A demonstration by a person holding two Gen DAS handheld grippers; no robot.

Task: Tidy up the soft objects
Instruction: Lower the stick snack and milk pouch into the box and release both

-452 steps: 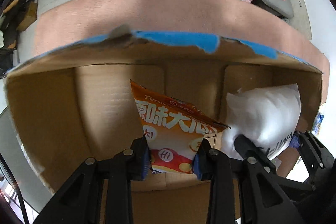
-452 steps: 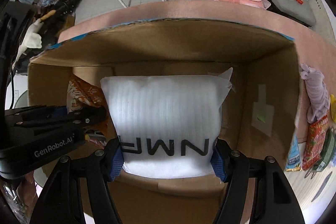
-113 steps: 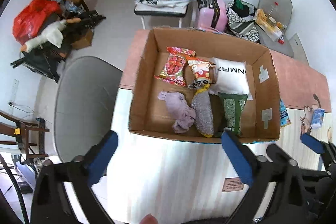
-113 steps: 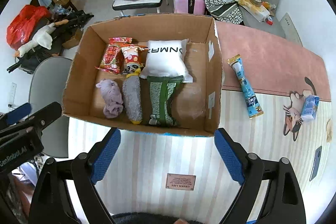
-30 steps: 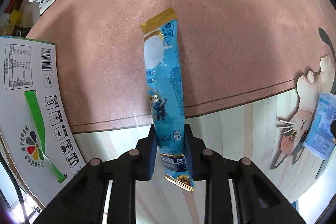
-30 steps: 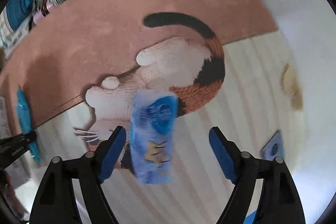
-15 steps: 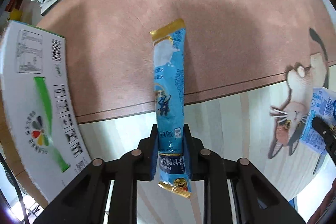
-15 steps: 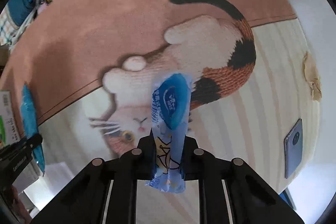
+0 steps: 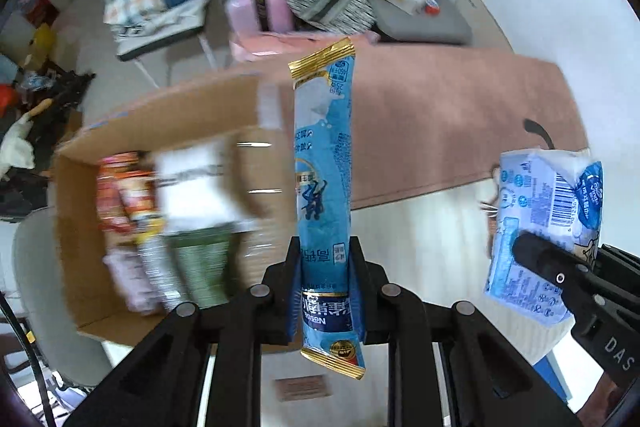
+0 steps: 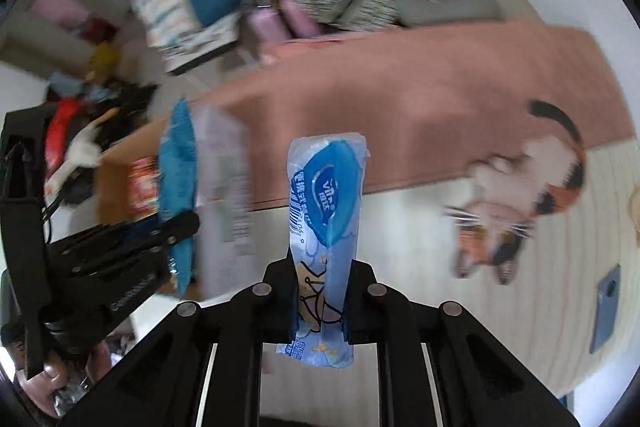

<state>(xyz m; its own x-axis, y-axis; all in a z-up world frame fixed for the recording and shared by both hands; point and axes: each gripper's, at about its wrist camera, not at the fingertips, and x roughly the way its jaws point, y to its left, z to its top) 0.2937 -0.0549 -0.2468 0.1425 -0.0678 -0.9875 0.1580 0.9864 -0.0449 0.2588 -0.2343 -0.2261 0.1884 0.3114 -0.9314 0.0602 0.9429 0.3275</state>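
Over the pink cat-print mat (image 9: 440, 131) beside one cardboard box (image 9: 76, 227), my left gripper (image 9: 325, 291) is clamping one blue stick sachet (image 9: 323, 187) aloft; my right gripper (image 10: 320, 299) is clamping one blue tissue pack (image 10: 326, 211).

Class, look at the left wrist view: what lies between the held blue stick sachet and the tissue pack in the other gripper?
Only bare mat shows between blue stick sachet and tissue pack.
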